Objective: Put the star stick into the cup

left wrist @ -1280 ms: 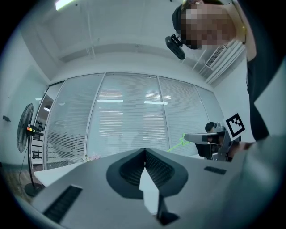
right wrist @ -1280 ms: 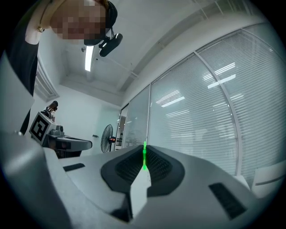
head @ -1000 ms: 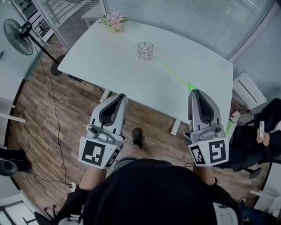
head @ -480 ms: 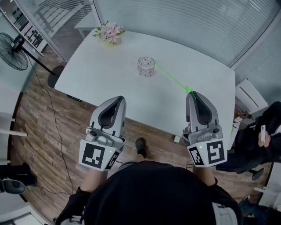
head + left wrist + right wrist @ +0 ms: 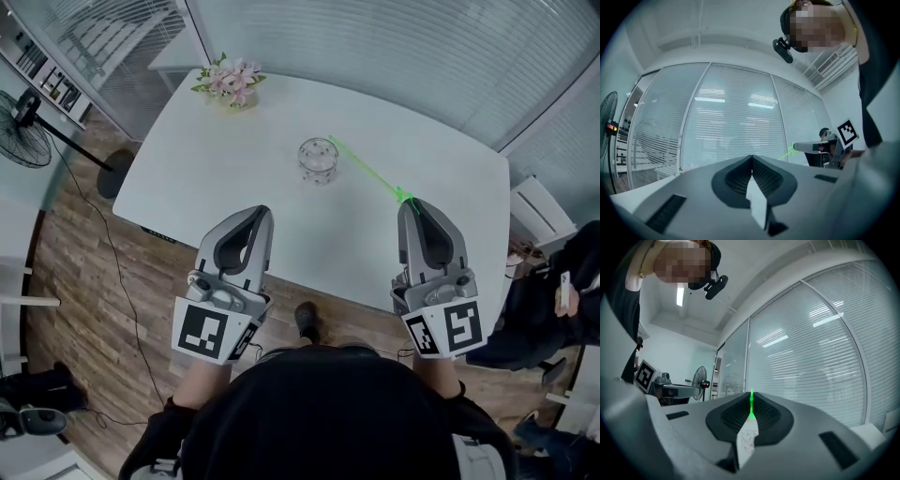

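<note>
Over the near edge of the white counter [image 5: 216,159], the right gripper [image 5: 410,202] has its fingers pressed together on one end of the thin green star stick [image 5: 367,169]. The stick slants away toward the glass cup [image 5: 318,160], and its far tip shows at the cup's far right rim; I cannot tell whether it touches. The cup stands upright around the counter's middle. The left gripper [image 5: 259,212] hovers over the near edge too, fingers closed on nothing. A small bunch of pink flowers [image 5: 228,82] sits at the far left corner.
</note>
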The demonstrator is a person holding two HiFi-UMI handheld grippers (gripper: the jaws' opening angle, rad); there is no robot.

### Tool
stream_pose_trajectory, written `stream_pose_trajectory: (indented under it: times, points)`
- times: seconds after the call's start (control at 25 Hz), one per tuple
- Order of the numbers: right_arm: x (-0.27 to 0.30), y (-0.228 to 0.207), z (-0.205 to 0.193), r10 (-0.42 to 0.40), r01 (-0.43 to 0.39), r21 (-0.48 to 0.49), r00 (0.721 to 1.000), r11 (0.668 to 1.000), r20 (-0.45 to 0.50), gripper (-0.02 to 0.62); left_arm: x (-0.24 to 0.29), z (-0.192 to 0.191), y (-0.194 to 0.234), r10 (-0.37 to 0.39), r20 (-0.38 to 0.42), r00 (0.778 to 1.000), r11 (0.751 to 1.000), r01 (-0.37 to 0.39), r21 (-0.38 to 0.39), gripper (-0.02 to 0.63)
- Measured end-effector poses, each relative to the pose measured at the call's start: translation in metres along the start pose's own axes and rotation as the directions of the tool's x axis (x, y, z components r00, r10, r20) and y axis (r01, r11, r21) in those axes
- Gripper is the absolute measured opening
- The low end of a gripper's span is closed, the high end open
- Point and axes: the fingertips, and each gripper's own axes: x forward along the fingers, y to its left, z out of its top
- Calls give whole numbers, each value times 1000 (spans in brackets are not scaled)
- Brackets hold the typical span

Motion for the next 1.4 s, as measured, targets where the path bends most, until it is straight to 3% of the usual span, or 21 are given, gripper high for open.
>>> stream_pose_trajectory:
  times: [0.24, 0.64, 1.4]
  points:
    - [5, -4, -5, 5, -5, 1, 1000, 1000, -20, 21, 11, -2, 3, -7, -1, 1000, 1000, 7, 2, 14]
    - [17, -11, -13, 88, -90, -24, 994, 996, -59, 21, 20, 4, -2, 44, 14, 999, 999, -44, 3, 14]
    - [61, 1, -86, 172, -181, -32, 967, 983, -188, 21, 18, -15, -2, 105, -25, 994, 994, -105, -2, 14]
